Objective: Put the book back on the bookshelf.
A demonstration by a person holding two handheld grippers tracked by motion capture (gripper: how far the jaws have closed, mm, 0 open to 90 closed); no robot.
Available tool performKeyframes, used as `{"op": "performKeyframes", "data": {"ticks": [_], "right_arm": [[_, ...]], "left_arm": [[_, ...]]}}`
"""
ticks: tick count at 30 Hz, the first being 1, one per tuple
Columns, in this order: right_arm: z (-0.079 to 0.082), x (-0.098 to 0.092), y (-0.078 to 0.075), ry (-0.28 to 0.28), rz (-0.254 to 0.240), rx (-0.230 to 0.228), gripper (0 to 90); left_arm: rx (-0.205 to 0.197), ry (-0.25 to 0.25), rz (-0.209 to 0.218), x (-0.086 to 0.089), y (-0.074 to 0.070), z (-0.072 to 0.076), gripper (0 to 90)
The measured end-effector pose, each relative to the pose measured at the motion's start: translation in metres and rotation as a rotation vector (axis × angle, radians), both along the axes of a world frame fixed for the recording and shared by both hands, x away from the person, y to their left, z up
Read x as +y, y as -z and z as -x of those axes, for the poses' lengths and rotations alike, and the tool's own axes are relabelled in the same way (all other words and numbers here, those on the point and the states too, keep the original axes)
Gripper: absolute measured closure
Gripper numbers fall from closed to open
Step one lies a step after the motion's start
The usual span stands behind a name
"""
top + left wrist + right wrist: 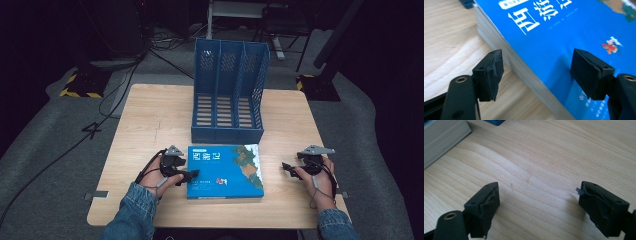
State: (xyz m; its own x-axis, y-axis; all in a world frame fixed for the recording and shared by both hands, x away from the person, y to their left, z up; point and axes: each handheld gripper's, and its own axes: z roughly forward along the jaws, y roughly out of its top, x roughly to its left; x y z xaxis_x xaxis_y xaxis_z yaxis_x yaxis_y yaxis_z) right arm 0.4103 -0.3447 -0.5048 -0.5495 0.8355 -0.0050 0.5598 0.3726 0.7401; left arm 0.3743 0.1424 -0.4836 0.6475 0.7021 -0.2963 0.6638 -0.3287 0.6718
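Blue file rack (228, 92) on a wooden bench (150, 115)
The three-slot rack stands upright at the far middle; cables (115, 85) trail over grey floor beyond.

Wood table (150, 115) w/ blue book (225, 172), blue file rack (227, 132) behind.

The left tool (192, 175) is held low in the left hand (160, 176), with the forearm (131, 212) entering from the bottom edge in a denim sleeve. Its jaws point toward the right and stand wide apart, with nothing pressed between the pads (492, 73). The right tool (286, 167) is held in the right hand (320, 177), jaws pointing left. In the right gripper view its pads (489, 206) stand apart with nothing between them.
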Motion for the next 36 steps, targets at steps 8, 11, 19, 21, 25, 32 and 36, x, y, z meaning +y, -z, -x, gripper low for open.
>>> {"op": "performKeyframes", "data": {"ticks": [8,11,19,21,25,32,36], "right_arm": [[0.000,0.000,0.000,-0.002,-0.001,0.000,17.4],[0.000,0.000,0.000,-0.002,-0.001,0.000,17.3],[0.000,0.000,0.000,-0.002,-0.001,0.000,17.4],[0.000,0.001,0.000,-0.002,-0.001,0.001,17.3],[0.000,0.001,0.000,-0.003,-0.001,0.001,17.3],[-0.001,0.002,0.000,-0.003,0.000,0.001,17.2],[-0.001,0.002,0.000,-0.005,0.001,0.000,17.2]], "left_arm": [[0.121,-0.012,0.068,-0.001,0.008,0.003,21.6],[0.117,-0.011,0.071,-0.001,0.009,0.003,20.7],[0.079,-0.003,0.025,-0.004,0.003,0.007,21.9],[0.057,0.005,0.000,-0.006,0.001,0.008,23.7],[0.043,0.010,-0.015,-0.003,-0.003,0.009,28.2],[0.001,0.051,-0.038,0.000,-0.016,0.013,38.0],[-0.034,0.078,-0.036,0.001,-0.021,0.013,44.4]]}}
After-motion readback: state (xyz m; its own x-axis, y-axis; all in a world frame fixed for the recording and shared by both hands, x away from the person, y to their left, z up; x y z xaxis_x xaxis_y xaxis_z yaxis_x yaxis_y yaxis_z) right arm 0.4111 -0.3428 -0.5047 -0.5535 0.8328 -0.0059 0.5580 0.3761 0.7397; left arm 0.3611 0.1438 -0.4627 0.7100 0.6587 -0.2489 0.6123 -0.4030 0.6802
